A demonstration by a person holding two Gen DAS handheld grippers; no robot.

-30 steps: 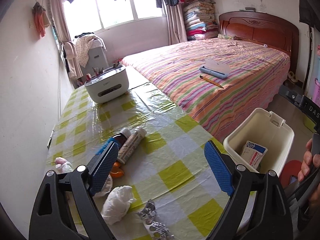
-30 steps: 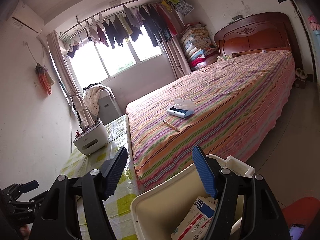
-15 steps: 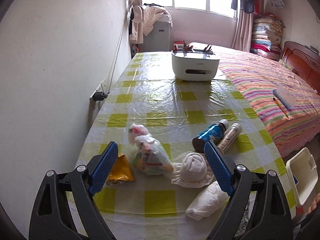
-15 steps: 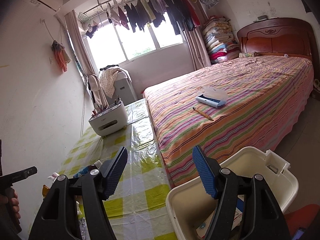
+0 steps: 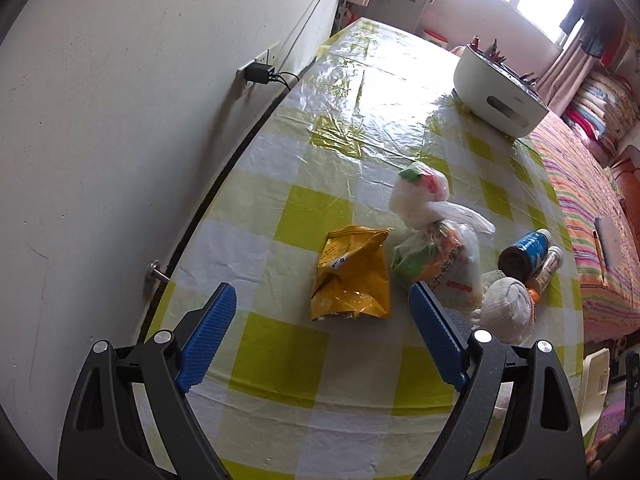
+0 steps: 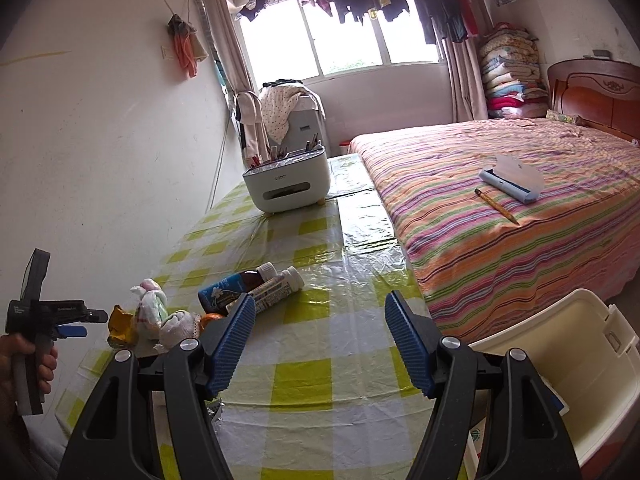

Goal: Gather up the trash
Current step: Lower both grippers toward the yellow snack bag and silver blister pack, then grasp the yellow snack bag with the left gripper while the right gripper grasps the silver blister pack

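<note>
Trash lies in a cluster on the yellow-checked table (image 5: 304, 364): a crumpled yellow snack bag (image 5: 352, 276), a clear plastic bag of wrappers (image 5: 440, 256), a white wadded ball (image 5: 508, 308), a blue bottle (image 5: 526, 250) and a white bottle (image 5: 552, 264). My left gripper (image 5: 322, 296) hangs open above the table, tilted down, with the yellow bag just ahead between its fingertips and untouched. My right gripper (image 6: 320, 300) is open and empty over the table's near edge. The cream bin (image 6: 580, 360) stands on the floor to its right. The left gripper (image 6: 86, 322) also shows there, beside the yellow bag (image 6: 120, 324).
A white organiser box (image 6: 288, 184) stands at the table's far end. The wall with a socket and charger (image 5: 260, 72) runs along the table's left side. The striped bed (image 6: 520, 240) borders the right side, with a pencil case (image 6: 512, 178) on it.
My left gripper has swung from the bin side across the table toward the wall and tipped downward over the yellow bag. My right gripper has shifted left, from above the bin to the table's edge.
</note>
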